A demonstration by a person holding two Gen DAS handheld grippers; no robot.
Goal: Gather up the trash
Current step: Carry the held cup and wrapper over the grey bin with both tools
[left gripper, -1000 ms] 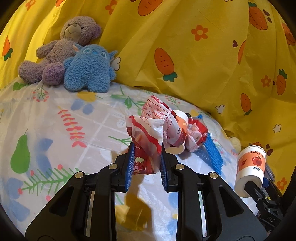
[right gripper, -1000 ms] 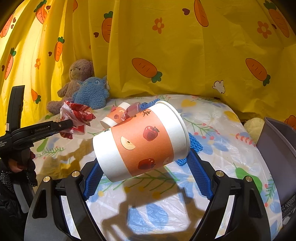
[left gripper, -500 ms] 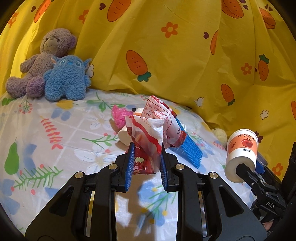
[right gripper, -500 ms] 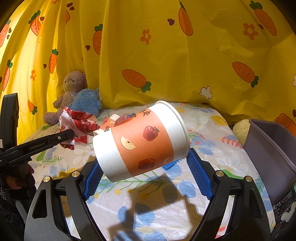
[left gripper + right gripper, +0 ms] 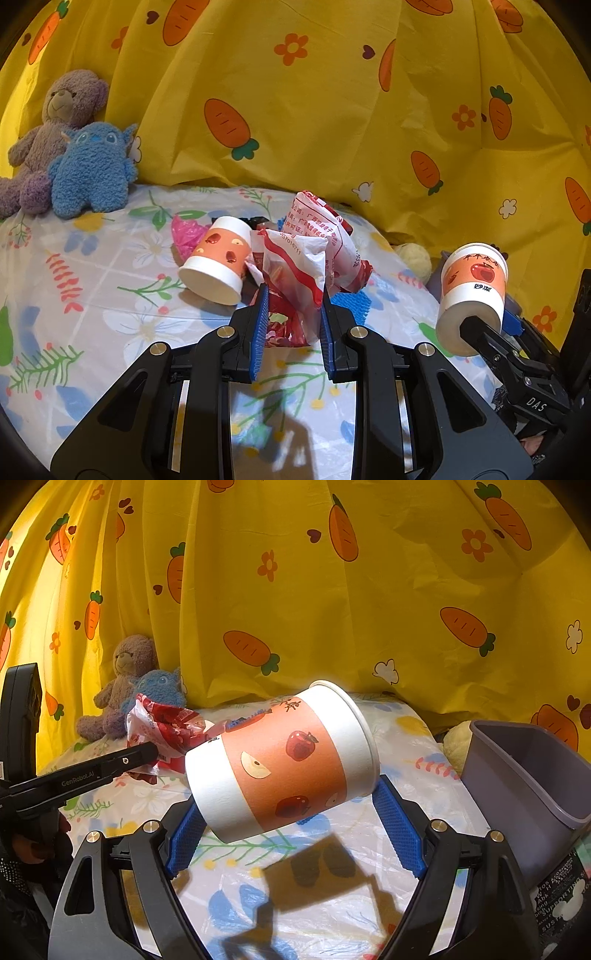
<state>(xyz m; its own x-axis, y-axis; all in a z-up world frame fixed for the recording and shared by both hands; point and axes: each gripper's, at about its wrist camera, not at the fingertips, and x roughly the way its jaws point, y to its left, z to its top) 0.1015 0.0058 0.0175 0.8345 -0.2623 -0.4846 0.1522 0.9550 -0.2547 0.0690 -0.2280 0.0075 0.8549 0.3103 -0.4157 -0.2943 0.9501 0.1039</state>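
2 paper cups (image 5: 216,264) (image 5: 284,762), 1 crumpled wrapper (image 5: 295,277), 2 plush toys (image 5: 90,170).

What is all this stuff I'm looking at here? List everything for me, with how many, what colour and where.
paper cup: two, orange and white with apples; one held in the right gripper, one lying on its side on the cloth
crumpled wrapper: one, red and white; held in the left gripper
pink plastic scrap: one; behind the lying cup
blue mesh piece: one; on the cloth, partly hidden by the wrapper
bin: one, grey-purple; right edge of the table
teddy bear: one, purple-grey; far left corner
blue plush toy: one; beside the bear
pale yellow plush: one; by the curtain
tablecloth: one, white, floral
curtain: yellow, carrot print; backdrop
left gripper: black, blue pads
right gripper: black, blue pads
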